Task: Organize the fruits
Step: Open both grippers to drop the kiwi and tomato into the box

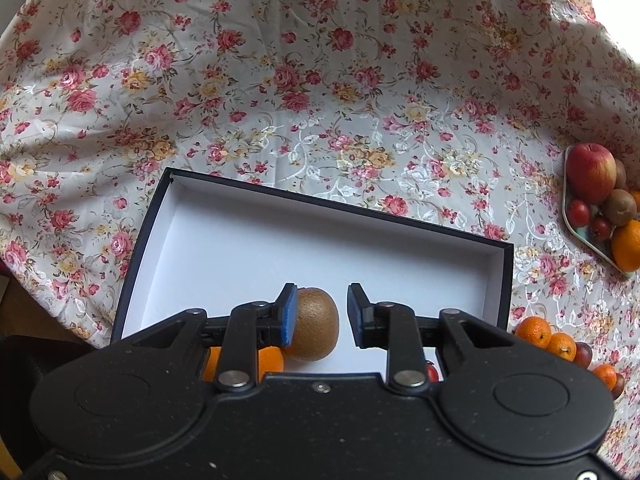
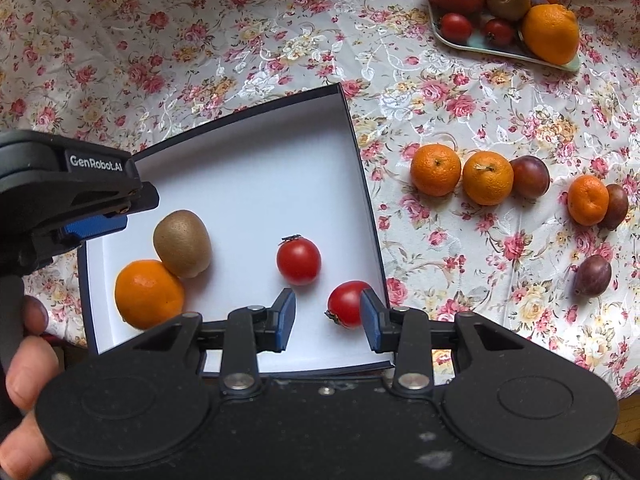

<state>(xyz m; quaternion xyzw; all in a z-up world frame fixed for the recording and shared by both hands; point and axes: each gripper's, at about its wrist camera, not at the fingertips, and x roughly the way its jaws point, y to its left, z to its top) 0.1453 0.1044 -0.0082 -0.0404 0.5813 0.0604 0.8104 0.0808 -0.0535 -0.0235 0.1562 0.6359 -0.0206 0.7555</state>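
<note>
Hovering over the near end of the dark-rimmed white box (image 2: 362, 168), both tongs stand spread and pinch nothing. The left tongs (image 1: 321, 316) have their jaws apart around the kiwi (image 1: 315, 324): in the left wrist view the left blue pad looks to be touching or just beside the kiwi's side, while the right pad stands clear with white box floor showing between. In the right wrist view the same kiwi (image 2: 183, 243) sits on the box floor near the box's left wall, its long axis running toward the far wall and leaning a little left, resting against a mandarin (image 2: 149, 294) in the near-left corner; the left tool comes in above it from the left. By that reading the kiwi looks set down, and I judge the left side is finishing a placement rather than starting a grasp. The right tongs (image 2: 328, 318) are open over the near-right corner, where one cherry tomato (image 2: 347, 303) lies just inside the right pad, and a second tomato (image 2: 299, 261) sits farther in, toward the box's middle. What the coming move likely turns on is the loose fruit on the flowered counter (image 2: 240, 40) beyond the box's right wall: two mandarins (image 2: 436, 169) and a plum (image 2: 530, 178) in a row, touching, with more farther right. These lie ahead and to the right of the right tongs, so the right hand is plainly the nearer one.
</note>
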